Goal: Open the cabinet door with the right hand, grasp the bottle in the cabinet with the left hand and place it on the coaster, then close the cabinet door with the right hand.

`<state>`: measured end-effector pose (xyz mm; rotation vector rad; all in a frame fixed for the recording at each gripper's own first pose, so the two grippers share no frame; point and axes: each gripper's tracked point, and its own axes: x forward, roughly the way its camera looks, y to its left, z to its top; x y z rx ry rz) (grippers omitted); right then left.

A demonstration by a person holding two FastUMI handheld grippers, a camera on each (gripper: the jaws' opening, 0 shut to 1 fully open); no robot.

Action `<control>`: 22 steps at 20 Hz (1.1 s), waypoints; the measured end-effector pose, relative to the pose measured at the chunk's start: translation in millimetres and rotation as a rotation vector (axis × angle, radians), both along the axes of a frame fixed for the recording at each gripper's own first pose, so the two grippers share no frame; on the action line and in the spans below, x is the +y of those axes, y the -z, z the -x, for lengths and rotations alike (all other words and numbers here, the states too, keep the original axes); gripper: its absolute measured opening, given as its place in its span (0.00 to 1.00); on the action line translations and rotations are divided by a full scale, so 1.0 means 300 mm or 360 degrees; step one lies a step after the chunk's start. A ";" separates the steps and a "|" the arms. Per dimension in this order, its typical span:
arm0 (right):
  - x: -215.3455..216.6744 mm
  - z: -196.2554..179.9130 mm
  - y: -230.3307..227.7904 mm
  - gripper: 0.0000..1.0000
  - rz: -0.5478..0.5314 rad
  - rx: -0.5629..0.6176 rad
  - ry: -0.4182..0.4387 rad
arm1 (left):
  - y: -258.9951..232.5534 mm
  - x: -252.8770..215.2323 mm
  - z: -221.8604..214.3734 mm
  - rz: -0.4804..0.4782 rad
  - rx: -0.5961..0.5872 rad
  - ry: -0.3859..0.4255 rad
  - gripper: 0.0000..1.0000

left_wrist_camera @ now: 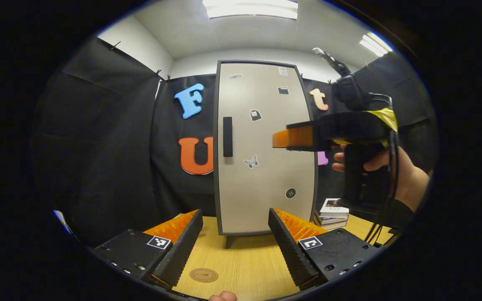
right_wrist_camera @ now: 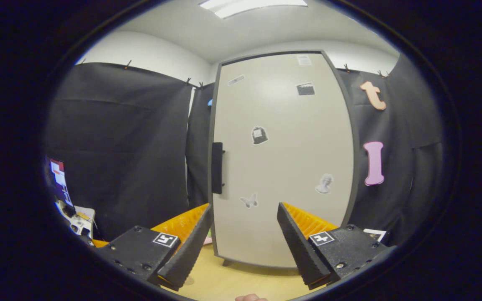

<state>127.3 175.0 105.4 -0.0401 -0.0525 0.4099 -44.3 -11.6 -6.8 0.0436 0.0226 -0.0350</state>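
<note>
- The cabinet [left_wrist_camera: 266,146] stands upright on the wooden table [left_wrist_camera: 241,259] with its door [right_wrist_camera: 283,159] closed; the bottle is not visible behind it
- A dark handle [left_wrist_camera: 227,136] sits on the door's left edge, and small stickers dot the door face
- The round coaster [left_wrist_camera: 203,274] lies flat on the table in front of the cabinet, bare, seen between the left gripper's fingers
- The left gripper [left_wrist_camera: 235,246] hangs low over the table, fingers spread wide, holding nothing
- The right gripper [right_wrist_camera: 244,242] faces the door from close by, fingers wide apart and gripping nothing, with the handle up and to its left
- In the left gripper view a hand [left_wrist_camera: 391,173] holds the right gripper raised at the cabinet's right side
- Stacked books [left_wrist_camera: 333,213] lie on the table just right of the cabinet
</note>
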 end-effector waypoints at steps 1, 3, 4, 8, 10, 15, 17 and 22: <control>0.047 -0.036 -0.015 0.99 0.0005 -0.0001 -0.0028 | 0.000 0.007 0.005 -0.0010 -0.0005 -0.0006 0.95; 0.131 -0.110 -0.035 0.95 0.0022 0.0023 -0.0068 | -0.004 0.018 0.011 -0.0021 -0.0012 -0.0014 0.95; 0.167 -0.144 -0.046 0.99 0.0028 0.0031 -0.0083 | -0.007 0.026 0.014 -0.0026 -0.0017 -0.0020 0.95; 0.263 -0.286 -0.062 0.99 0.0065 0.0056 -0.0064 | -0.024 0.071 0.033 -0.0047 -0.0038 -0.0064 0.95; 0.310 -0.338 -0.061 0.99 0.0056 0.0089 -0.0096 | -0.017 0.100 0.040 -0.0044 -0.0033 -0.0089 0.95; 0.379 -0.441 -0.068 0.99 0.0116 0.0119 -0.0081 | -0.020 0.167 0.041 -0.0045 -0.0023 -0.0160 0.95; 0.394 -0.460 -0.070 0.99 0.0124 0.0137 -0.0068 | -0.019 0.186 0.040 -0.0043 -0.0022 -0.0178 0.95; 0.401 -0.498 -0.073 0.71 0.0184 0.0100 0.0011 | -0.004 0.203 0.025 -0.0025 0.0001 -0.0184 0.96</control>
